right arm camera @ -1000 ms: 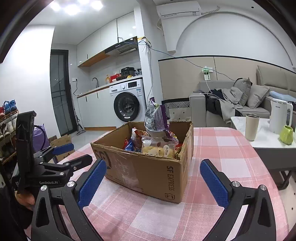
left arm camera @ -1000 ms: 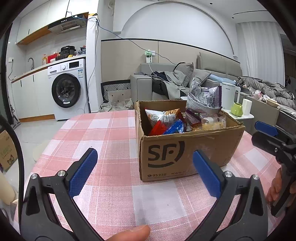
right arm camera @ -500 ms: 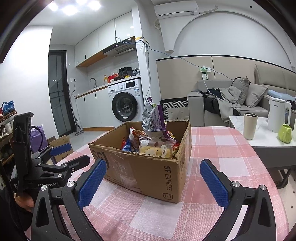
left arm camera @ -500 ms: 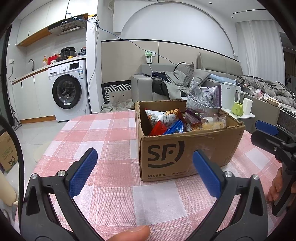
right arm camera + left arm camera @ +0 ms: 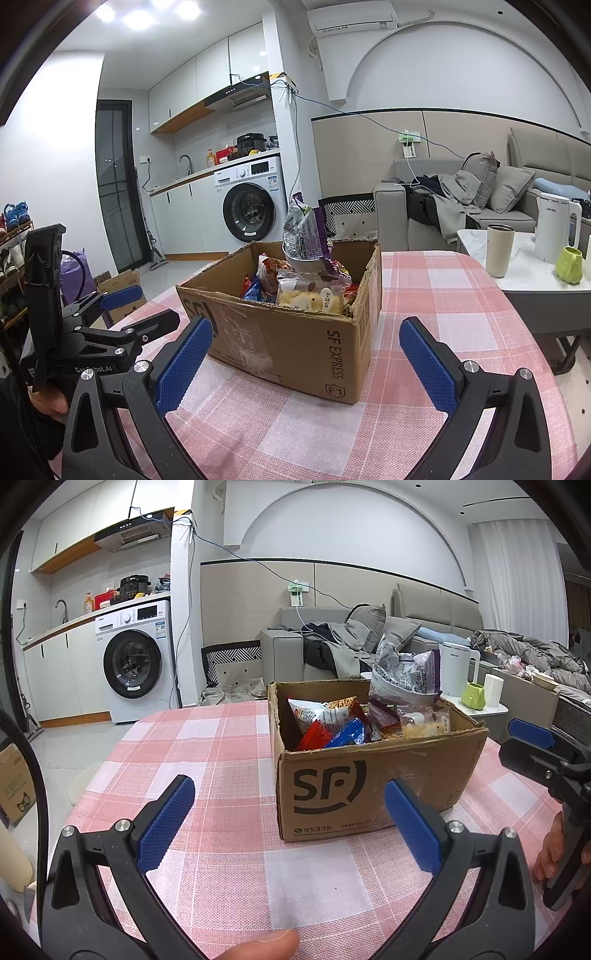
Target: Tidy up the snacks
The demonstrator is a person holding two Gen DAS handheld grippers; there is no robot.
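— Nearest first, then: what state are the tongs in?
— Both released and empty. The left gripper (image 5: 288,823) has its blue pads (image 5: 164,823) spread wide above the checked tablecloth (image 5: 229,760), and the right gripper (image 5: 303,362) is spread likewise. Neither touches anything; a thumb tip (image 5: 262,947) shows at the near edge of the left view.
— Where are the goods?
— In the cardboard box (image 5: 369,782), which stands on the table just beyond both sets of pads, top open. It is heaped with snack packets: a red packet (image 5: 314,736) and a blue packet (image 5: 347,733) low at the left, a clear bag of pale puffs (image 5: 306,297) at the near right, and a tall grey-and-purple bag (image 5: 404,677) standing above the rim at the far side.
— How would they handle?
— My judgement: light, soft, crinkly and somewhat slippery, with contents that crush. I would pinch the tall bag by its crimped top edge, as it stands clear of the rest. The box looks stiff enough to stay put.
— Beyond the table?
— A washing machine (image 5: 135,661) far left, a sofa (image 5: 332,650) behind, a white kettle (image 5: 556,229) far right.
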